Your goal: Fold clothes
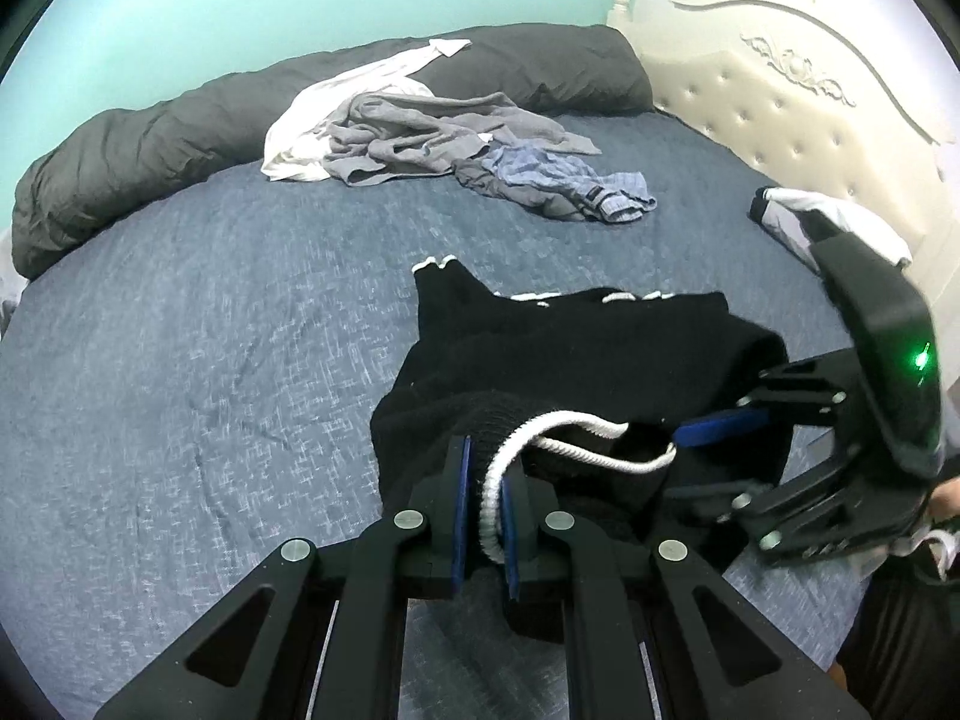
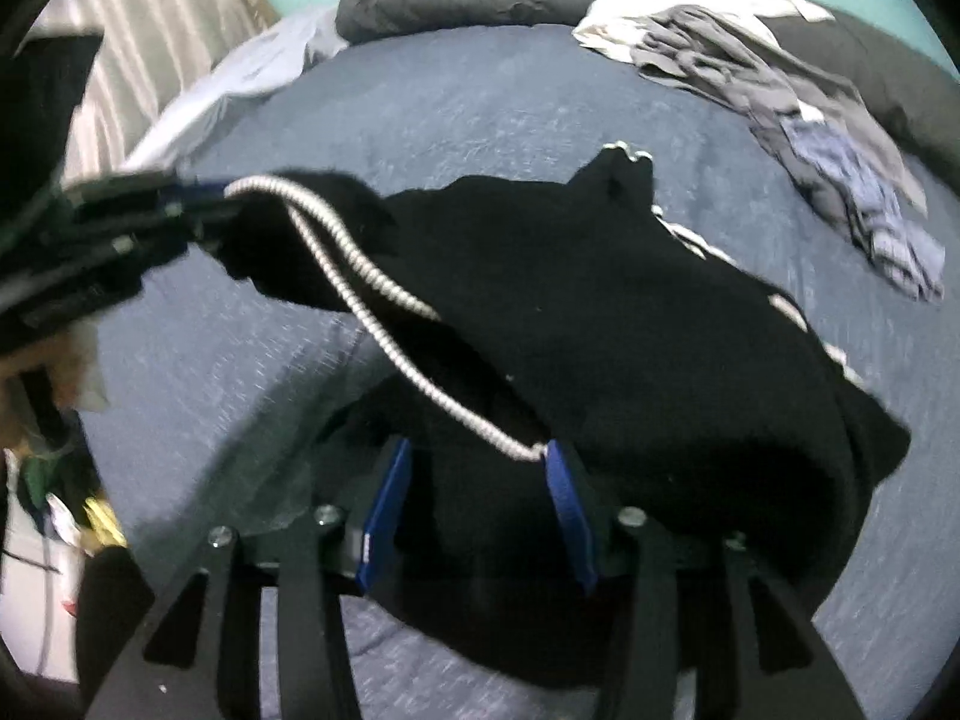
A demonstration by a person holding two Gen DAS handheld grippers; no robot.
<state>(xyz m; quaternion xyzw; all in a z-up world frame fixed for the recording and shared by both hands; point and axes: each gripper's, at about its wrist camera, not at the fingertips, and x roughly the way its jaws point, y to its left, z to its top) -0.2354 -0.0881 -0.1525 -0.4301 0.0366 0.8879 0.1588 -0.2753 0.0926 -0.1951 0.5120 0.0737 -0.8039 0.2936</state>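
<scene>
Black knit garment with white ribbed trim hangs between the two grippers, partly lifted off the bed; its far end, with a white scalloped edge, trails down onto the blue sheet. Left gripper: jaws nearly closed, pinching the white trim between the blue pads, so the edge cannot slip. Right gripper: in its own view the jaws stand apart, black cloth lying across and between them, the trim ending at the right-hand pad; whether the cloth is pinched or merely draped there I cannot tell, since that view is blurred. Judgement: holding the trimmed edge at two separated points lets the cloth hang and spread flat, a sensible start for laying it out and making the first fold. A pile of unfolded clothes (white, grey, blue-striped) waits at the far side of the bed against a rolled dark duvet, well apart from the work area. Another light garment lies near the cream tufted headboard. A green indicator light shows on the right gripper's housing. No brand, label or legible writing visible on any garment or tool.
</scene>
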